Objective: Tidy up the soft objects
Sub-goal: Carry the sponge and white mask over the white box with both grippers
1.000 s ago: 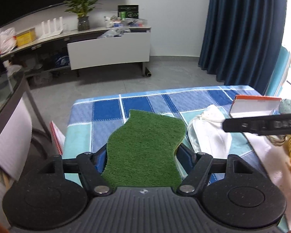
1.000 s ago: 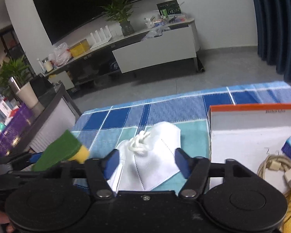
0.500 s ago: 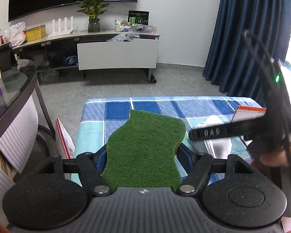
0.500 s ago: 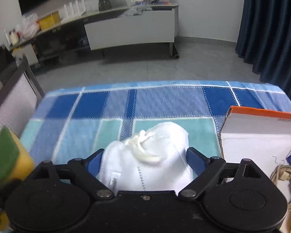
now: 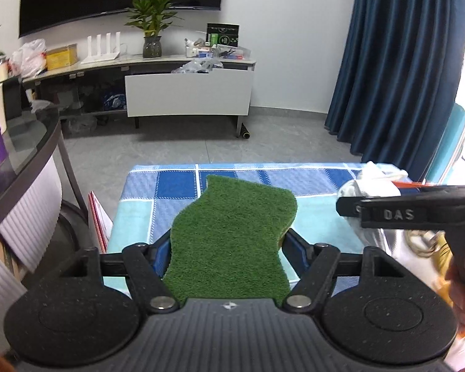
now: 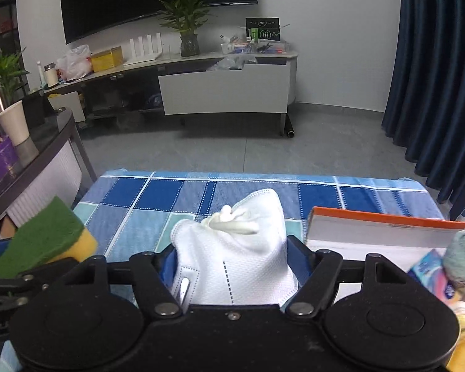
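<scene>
L gripper was clamped on the green scouring sponge, held above the blue checked cloth on the counter. R gripper, jaws just closed in after widening, pinched the white face mask w/ its ear loops bunched on top. To the R sat an orange-rimmed white box; contents couldn't be made out.

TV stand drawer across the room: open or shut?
Open. The white drawer front stands forward of the TV stand, with a plastic bag poking above its top edge. How full it is cannot be told.
</scene>
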Action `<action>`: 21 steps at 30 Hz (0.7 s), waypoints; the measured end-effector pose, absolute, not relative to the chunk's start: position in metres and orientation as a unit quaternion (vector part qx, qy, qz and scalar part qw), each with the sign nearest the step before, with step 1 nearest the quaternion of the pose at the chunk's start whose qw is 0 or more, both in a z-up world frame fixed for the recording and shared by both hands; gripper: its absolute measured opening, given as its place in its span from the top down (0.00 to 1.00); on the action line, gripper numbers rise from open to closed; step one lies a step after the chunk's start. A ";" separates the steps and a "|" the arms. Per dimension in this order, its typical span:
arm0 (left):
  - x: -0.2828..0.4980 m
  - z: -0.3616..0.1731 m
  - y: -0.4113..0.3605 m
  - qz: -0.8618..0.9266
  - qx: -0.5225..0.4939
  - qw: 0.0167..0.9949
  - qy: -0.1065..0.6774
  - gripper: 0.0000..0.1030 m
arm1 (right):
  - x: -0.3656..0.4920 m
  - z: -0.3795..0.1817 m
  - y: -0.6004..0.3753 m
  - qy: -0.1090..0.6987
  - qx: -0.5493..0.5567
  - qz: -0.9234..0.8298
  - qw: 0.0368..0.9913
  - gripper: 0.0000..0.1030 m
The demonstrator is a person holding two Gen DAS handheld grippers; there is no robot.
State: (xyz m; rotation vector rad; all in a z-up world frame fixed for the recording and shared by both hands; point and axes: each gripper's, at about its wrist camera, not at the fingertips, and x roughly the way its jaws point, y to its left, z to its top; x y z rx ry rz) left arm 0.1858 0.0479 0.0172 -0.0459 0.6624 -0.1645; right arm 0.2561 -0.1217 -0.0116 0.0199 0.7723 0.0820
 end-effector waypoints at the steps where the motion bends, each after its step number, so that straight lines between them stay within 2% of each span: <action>1: 0.182 0.019 0.045 -0.079 -0.025 0.942 0.326 0.29 | 0.251 -0.007 -0.124 0.375 0.010 0.043 0.926 0.19; 21: 0.103 0.044 -0.019 -0.093 -0.008 0.941 0.326 0.29 | 0.135 0.057 -0.182 0.345 0.015 0.039 0.938 0.19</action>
